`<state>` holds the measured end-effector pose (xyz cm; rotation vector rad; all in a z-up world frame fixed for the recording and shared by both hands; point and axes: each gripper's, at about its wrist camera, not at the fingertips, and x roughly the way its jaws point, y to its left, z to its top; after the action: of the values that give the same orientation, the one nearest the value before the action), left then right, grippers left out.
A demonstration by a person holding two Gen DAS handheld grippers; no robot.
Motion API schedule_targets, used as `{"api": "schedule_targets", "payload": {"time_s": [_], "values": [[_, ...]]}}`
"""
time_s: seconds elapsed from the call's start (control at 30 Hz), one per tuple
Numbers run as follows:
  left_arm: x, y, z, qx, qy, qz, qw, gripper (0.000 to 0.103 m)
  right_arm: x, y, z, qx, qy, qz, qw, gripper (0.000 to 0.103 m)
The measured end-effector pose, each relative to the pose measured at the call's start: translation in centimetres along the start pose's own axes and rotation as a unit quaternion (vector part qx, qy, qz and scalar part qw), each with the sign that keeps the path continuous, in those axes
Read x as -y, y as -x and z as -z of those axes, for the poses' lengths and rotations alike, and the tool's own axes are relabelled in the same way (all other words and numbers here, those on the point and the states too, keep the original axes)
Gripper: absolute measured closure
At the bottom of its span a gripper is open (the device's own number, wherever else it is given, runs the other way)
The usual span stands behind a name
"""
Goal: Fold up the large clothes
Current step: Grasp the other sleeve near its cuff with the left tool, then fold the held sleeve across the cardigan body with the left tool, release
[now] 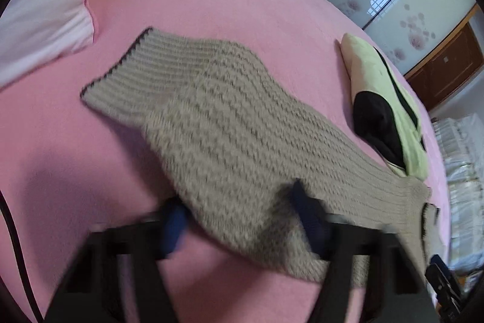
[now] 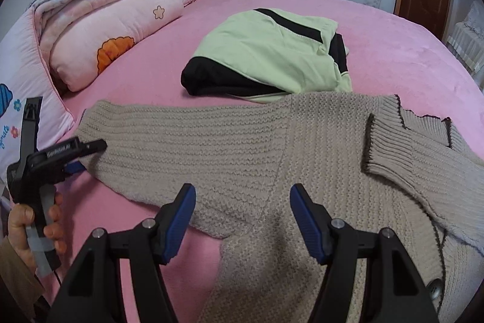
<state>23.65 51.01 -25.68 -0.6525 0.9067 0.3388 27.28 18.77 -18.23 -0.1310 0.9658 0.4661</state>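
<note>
The pink bed [image 2: 393, 50] carries the beige sweater [image 2: 242, 141], long axis left to right, one sleeve stretched left. The left gripper [image 1: 240, 220] is nearer that sleeve, jaws apart astride it; the right gripper [image 2: 242, 217], jaws released, hovers over the sweater's near edge

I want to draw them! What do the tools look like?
Each tool is black. The right tool has two long angled fingers with ribbed blue pads and round silver bolts at the joints. The left tool has a black pistol-like handle with grey tape, small white lettering on top and a black cable below. The hand wears a tan sleeve.
</note>
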Motion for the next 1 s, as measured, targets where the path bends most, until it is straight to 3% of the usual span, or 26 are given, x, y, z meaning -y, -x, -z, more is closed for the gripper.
{"api": "schedule_targets", "payload": {"time_s": [0.03,0.23,0.33,0.47,0.67,0.83,1.0], "values": [[0.3,-0.2,-0.2,0.002,-0.005,-0.007,1.0000,0.091,0.1,-0.2,0.1,-0.002,0.000,0.000,1.000,0.038],[4.2,2.4,-0.8,0.050,-0.017,-0.029,0.9982,0.095,2.7,0.4,0.8,-0.008,-0.022,-0.004,1.000,0.038],[8.9,5.2,-0.9,0.076,-0.044,-0.002,0.9961,0.095,5.0,1.7,1.3,-0.003,-0.044,-0.007,0.999,0.038],[18.2,8.6,0.5,0.087,-0.112,0.050,0.9886,0.095,9.2,4.5,2.5,0.010,-0.082,-0.006,0.997,0.038],[31.2,9.0,6.6,0.041,-0.204,0.121,0.9705,0.095,15.7,8.9,4.7,0.046,-0.122,0.034,0.991,0.038],[37.5,3.7,13.7,-0.044,-0.232,0.137,0.9622,0.092,21.5,10.8,7.2,0.045,-0.153,0.072,0.985,0.038],[39.3,-1.2,19.7,-0.099,-0.250,0.117,0.9560,0.056,26.2,11.3,10.1,0.028,-0.185,0.091,0.978,0.038]]}}
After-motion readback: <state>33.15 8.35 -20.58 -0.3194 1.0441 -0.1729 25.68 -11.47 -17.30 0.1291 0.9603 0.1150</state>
